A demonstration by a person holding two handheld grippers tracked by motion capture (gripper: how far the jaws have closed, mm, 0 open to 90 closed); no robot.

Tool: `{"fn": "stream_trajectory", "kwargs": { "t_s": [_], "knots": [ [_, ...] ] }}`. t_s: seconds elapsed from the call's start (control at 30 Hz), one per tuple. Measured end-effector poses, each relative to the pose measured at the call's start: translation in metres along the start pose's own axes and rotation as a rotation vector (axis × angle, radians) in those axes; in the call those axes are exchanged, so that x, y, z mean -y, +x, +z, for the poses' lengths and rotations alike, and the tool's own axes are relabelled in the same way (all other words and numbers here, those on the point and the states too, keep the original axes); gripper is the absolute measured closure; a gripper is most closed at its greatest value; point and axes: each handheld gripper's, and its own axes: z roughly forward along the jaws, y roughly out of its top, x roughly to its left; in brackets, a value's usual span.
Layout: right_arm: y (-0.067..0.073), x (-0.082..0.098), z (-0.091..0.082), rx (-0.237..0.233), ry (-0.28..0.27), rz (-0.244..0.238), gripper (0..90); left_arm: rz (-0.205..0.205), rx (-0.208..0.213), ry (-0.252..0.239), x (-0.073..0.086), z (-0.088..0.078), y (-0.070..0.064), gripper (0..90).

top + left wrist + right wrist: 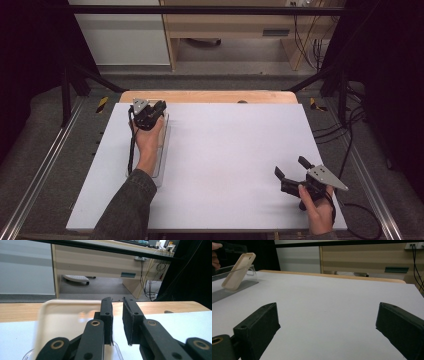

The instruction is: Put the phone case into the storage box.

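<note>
1. The left gripper (117, 322) has its two black jaws drawn close together, with only a narrow slit between the pads. In the left gripper view the slit looks bare; whether one jaw presses on the case beside it I cannot tell.
2. Just left of those jaws stands the cream, round-cornered plastic phone case (67, 322), its pale back close to the camera and blurred. One jaw overlaps its right edge.
3. In the right gripper view the same case leans tilted, its upper end with the camera cut-out raised and its lower end down in a clear plastic tray (252, 272).
4. In the high view the left hand (148, 137) holds its gripper above the far end of that tray, which lies lengthwise along the left side of the board.
5. The right gripper (295, 172) has its jaws spread wide with nothing between them; through the gap the right gripper view shows bare board.
6. The right hand (320, 207) holds it near the board's near right corner, well apart from case and tray.
7. All of this sits on a pale grey flat board (225, 150) laid on a light wooden table (210, 96), whose far edge shows beyond it.
</note>
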Motion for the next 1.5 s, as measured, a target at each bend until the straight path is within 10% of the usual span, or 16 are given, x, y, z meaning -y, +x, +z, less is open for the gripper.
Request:
{"fn": "stream_trajectory", "kwargs": {
  "t_s": [1.5],
  "knots": [
    [0.004, 0.0, 0.0, -0.002, 0.001, -0.003, 4.6, 0.158, -0.006, 0.048, -0.01, -0.016, -0.004, 20.6]
  ]
}}
